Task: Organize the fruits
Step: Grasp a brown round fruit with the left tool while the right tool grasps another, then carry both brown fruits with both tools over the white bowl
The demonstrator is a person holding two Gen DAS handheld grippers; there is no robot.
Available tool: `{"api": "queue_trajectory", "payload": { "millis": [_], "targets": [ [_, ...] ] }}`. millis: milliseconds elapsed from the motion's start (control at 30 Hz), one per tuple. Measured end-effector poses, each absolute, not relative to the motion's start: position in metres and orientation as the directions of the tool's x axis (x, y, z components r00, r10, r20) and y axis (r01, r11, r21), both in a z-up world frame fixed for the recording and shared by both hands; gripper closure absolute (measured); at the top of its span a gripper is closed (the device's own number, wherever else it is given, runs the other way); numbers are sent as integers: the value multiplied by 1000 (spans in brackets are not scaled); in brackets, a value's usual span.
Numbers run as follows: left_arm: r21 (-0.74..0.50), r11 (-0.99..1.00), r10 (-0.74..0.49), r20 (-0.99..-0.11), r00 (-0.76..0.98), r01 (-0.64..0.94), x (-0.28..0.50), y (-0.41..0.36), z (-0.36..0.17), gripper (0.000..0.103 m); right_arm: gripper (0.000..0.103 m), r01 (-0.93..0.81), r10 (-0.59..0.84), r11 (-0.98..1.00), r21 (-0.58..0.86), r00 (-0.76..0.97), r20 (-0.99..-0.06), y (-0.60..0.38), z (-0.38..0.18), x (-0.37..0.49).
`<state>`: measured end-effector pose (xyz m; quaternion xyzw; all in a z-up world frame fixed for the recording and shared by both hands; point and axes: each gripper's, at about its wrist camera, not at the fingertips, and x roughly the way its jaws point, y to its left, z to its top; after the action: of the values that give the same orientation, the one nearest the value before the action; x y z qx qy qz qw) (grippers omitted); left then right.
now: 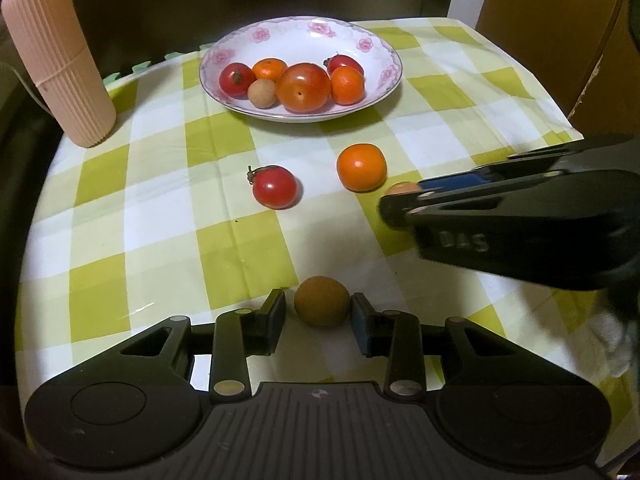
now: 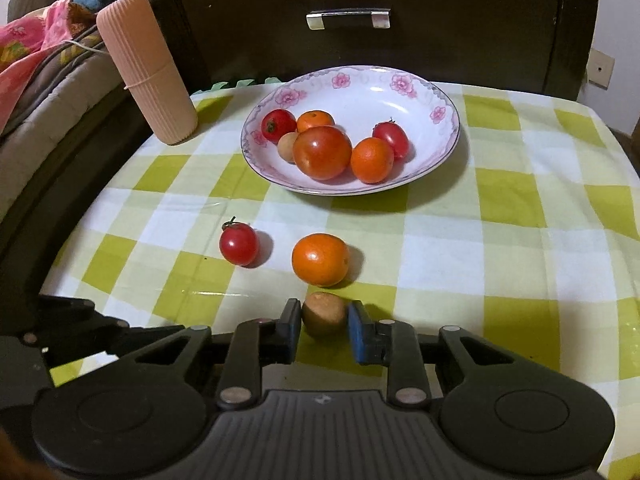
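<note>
Nearest the left wrist camera: left tool point(image 1: 319, 307), pads spread either side of a brown longan point(image 1: 321, 301) that sits on the table point(image 1: 160, 208). Narrow gaps show on both sides, the left one plainer; no pinch. Fruit rests between the tips, dead ahead of the tool.

Right tool point(image 2: 324, 315) holds a second longan point(image 2: 324, 314); both pads press its flanks, so it is pinched. Whether that fruit is lifted or touching the cloth cannot be told from the right wrist view. In the left wrist view the same tool enters from the right, and only a sliver of its fruit shows past the tip.

Plate point(image 2: 448, 120) lies straight ahead of both tools, far side of the table, already carrying tomatoes, small oranges and one longan. Loose between tools and plate: a cherry tomato point(image 2: 239, 245) and an orange point(image 2: 320, 259). Orange sits just beyond the right tool's tip, directly on the line to the plate. Judgement: a carry to the plate needs height first, or it will knock the orange.

Round fruits, no long axis to align. Right tool looks nearer the plate's open right half.

Pink ribbed cylinder point(image 2: 146, 68) stands at the left table edge, clear of the route. Lower pad contact on both fruits is hidden by the tool bodies.
</note>
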<state>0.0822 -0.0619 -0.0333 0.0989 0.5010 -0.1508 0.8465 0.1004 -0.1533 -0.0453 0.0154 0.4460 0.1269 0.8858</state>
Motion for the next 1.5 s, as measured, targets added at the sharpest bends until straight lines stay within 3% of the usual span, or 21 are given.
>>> {"api": "queue_trajectory", "payload": {
  "millis": [300,767,1500],
  "targets": [
    [40,934,-139,-875,464,355,79,-64,-33,65,78,-168,212,976,139,576,-789,-175,-36,80],
    [30,946,-146,-850,507,322,78,-60,-15,66,78,-156,182,982,110,588,-788,-179,-11,57],
    [-25,962,-184,-792,582,270,143,-61,15,66,78,-130,171,985,116,611,-773,-183,5,112]
  ]
}}
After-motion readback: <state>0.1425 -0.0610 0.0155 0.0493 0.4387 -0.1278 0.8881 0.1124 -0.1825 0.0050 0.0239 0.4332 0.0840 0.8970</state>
